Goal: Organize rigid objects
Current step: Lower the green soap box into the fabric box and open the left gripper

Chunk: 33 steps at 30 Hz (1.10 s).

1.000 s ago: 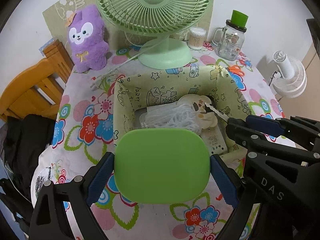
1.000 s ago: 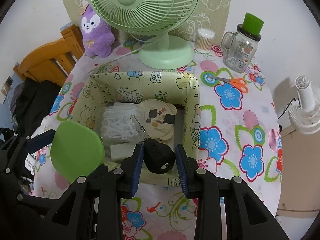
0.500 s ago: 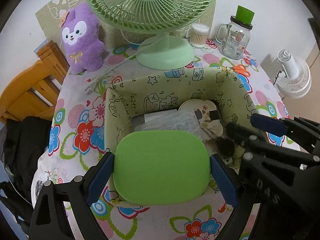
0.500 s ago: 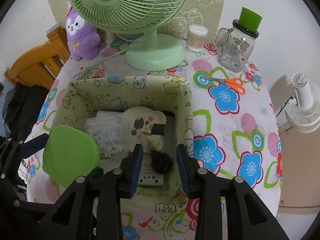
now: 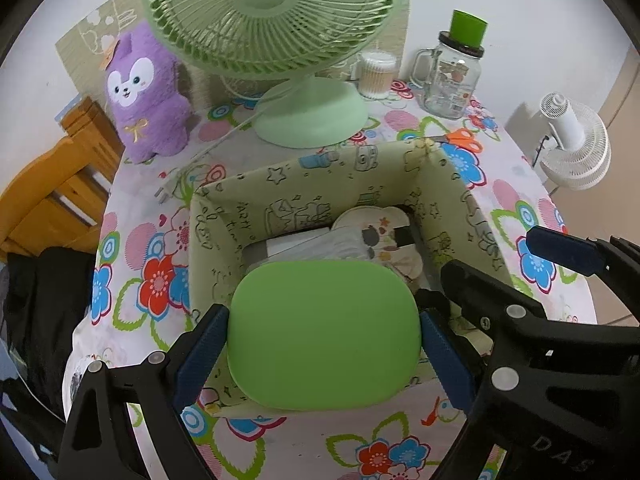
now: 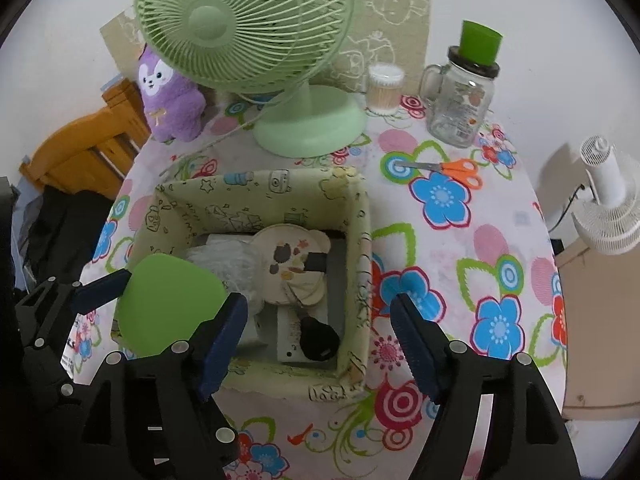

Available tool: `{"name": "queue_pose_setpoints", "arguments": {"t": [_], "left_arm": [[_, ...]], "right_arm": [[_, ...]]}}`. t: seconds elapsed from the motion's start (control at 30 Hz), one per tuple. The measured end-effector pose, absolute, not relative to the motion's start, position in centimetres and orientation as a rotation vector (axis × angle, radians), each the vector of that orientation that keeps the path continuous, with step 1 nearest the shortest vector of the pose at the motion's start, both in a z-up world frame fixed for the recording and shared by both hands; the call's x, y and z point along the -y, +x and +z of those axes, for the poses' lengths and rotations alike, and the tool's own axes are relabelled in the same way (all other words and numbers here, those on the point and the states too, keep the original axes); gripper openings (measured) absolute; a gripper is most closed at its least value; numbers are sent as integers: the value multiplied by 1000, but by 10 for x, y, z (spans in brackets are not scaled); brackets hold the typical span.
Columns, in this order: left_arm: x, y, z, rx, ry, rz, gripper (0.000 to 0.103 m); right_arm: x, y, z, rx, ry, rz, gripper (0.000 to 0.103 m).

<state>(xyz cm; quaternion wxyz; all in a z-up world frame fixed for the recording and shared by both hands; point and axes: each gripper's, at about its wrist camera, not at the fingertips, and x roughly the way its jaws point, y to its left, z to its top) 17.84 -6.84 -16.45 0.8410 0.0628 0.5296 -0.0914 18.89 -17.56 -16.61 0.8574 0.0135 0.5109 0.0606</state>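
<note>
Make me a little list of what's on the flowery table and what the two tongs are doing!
Left tongs: shut on the green lid, held over the box
Right tongs: opening, nothing gripped
Black thing: lying in the box, under the right tongs
Box: cartoon-printed fabric, with a round mirror and white bits inside
Behind the box: green fan, purple plush toy, glass jar, cotton swabs
Beside the box: orange scissors

Black gripper point(image 6: 318, 328) frames, blue pads point(image 6: 224, 328), silver screws, "DAS" lettering.
</note>
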Motion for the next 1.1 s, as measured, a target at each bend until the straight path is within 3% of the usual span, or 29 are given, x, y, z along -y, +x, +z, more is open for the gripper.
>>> {"name": "queue_pose_setpoints", "arguments": {"t": [1.1], "left_arm": [[118,214,-195,-1172,145,-281,95]], "right_arm": [[225,204,-189,-1130,143,31,83]]}}
